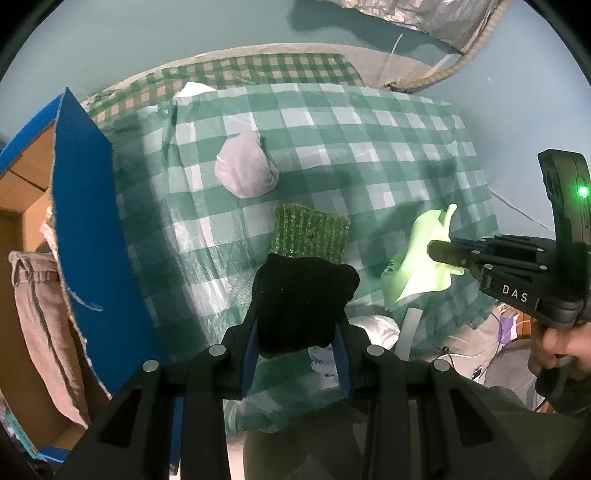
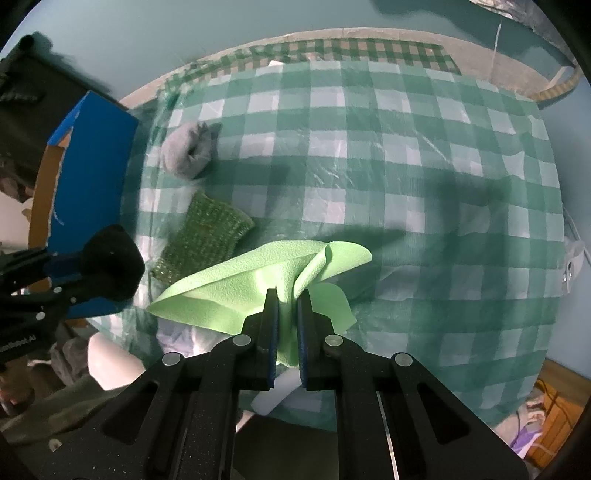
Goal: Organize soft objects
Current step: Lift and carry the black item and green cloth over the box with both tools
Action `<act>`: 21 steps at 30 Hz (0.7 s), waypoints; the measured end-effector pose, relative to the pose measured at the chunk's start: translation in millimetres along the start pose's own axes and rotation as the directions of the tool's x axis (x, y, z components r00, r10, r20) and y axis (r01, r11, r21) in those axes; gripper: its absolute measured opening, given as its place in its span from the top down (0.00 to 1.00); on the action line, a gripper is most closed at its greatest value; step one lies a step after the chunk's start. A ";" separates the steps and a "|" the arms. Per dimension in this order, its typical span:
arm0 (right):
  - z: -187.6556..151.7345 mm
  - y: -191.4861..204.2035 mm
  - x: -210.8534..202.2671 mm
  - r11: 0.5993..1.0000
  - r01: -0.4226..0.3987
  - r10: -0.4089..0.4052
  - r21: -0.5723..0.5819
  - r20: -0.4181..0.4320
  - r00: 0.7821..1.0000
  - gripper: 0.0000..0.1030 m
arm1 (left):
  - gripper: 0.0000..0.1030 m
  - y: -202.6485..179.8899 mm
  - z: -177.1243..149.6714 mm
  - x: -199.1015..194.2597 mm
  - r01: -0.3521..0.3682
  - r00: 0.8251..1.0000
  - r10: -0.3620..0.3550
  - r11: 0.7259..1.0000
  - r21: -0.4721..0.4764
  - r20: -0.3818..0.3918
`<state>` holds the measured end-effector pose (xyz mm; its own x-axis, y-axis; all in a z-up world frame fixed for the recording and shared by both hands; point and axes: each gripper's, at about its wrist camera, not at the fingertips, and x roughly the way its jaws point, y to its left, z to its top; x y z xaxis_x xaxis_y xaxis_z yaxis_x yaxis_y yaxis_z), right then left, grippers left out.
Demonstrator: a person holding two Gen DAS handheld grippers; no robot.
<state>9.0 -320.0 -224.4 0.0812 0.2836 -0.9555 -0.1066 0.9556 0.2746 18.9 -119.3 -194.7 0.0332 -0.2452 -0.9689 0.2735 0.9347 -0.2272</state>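
My left gripper (image 1: 300, 328) is shut on a black rolled sock (image 1: 301, 301), held above the table's near edge; it also shows in the right wrist view (image 2: 110, 264). My right gripper (image 2: 287, 299) is shut on a light green cloth (image 2: 251, 288), lifted off the table; the cloth also shows in the left wrist view (image 1: 421, 258). A green knitted cloth (image 1: 310, 232) lies flat on the checked tablecloth (image 1: 369, 140), just past the black sock. A grey rolled sock (image 1: 245, 168) lies farther back on the left.
A blue cardboard box (image 1: 92, 229) stands open at the table's left edge, with grey trousers (image 1: 40, 314) hanging beside it. A silver foil bag (image 1: 424, 18) hangs at the top right. White items (image 2: 110, 362) lie below the table's near edge.
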 end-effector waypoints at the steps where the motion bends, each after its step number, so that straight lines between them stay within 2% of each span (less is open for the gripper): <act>1: 0.4 1.9 -1.3 1.000 -0.002 0.002 -0.001 0.002 1.000 0.92 | 0.66 0.6 -0.7 -2.4 -0.002 1.000 0.002 1.000 -0.003 0.003; 21: 19.7 26.9 -49.3 0.998 -0.033 0.036 -0.048 0.073 0.997 0.92 | 0.66 18.6 -8.2 -54.0 -0.005 0.995 0.013 0.997 -0.076 0.098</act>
<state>21.7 -306.7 -167.8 0.1495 0.3230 -0.9345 -0.1562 0.9410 0.3002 14.4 -86.5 -147.4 0.1311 -0.2573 -0.9574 0.1995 0.9528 -0.2288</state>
